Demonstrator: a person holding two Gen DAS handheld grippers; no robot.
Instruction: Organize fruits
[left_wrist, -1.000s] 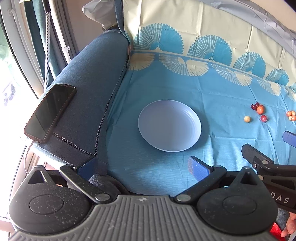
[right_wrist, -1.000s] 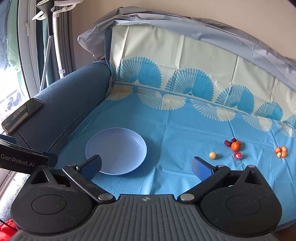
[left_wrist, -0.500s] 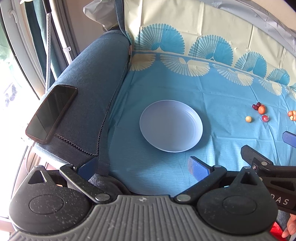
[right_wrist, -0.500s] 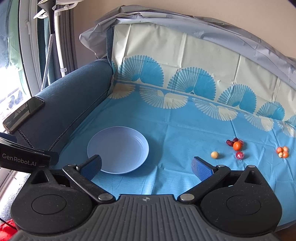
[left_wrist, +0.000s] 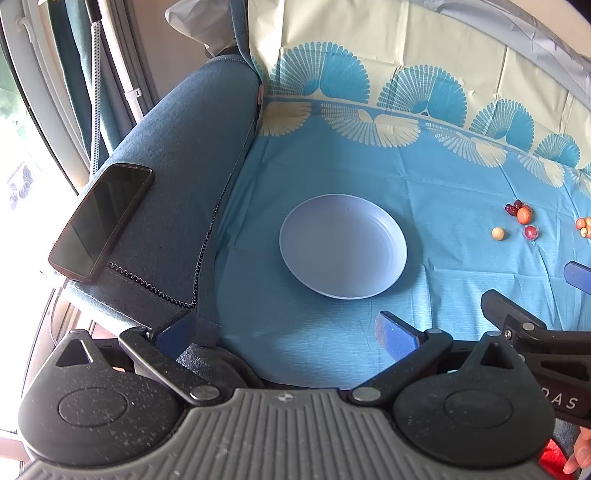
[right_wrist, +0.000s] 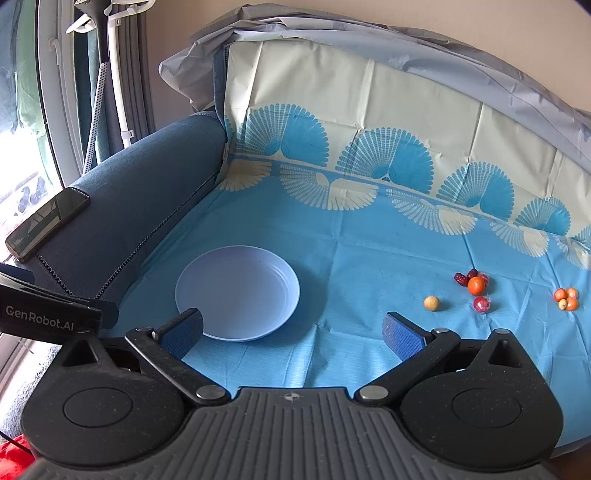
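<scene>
Nearest the right-wrist camera, the right tool (right_wrist: 293, 330) hung above the front edge of the blue cloth (right_wrist: 369, 266) with its blue pads spread wide apart and nothing between them; the left tool (left_wrist: 284, 332) was likewise spread and empty, its left pad over the sofa's arm (left_wrist: 184, 166) and its right over the cloth. Just beyond the right tool's left pad lay the pale plate (right_wrist: 238, 291), bare of fruit, so sorting had seemingly not begun. The fruits all lay ahead and to the right of both tools, on the far side of the plate from the sofa's arm: closest, a lone tan fruit (right_wrist: 431, 303) just beyond the right tool's right pad; past it a red one (right_wrist: 481, 303) and an orange one (right_wrist: 475, 285) touching a few dark red pieces (right_wrist: 466, 277); farther right a small orange cluster (right_wrist: 566, 297). The right tool was plainly the nearer one (from the left wrist the fruits sat off at the right edge, beyond the plate), so the reach likely fell to it, forward and right, then back left to the plate. The round fruits had no long axis to align with. A phone (left_wrist: 101, 221) rested on the sofa's arm, well apart.
</scene>
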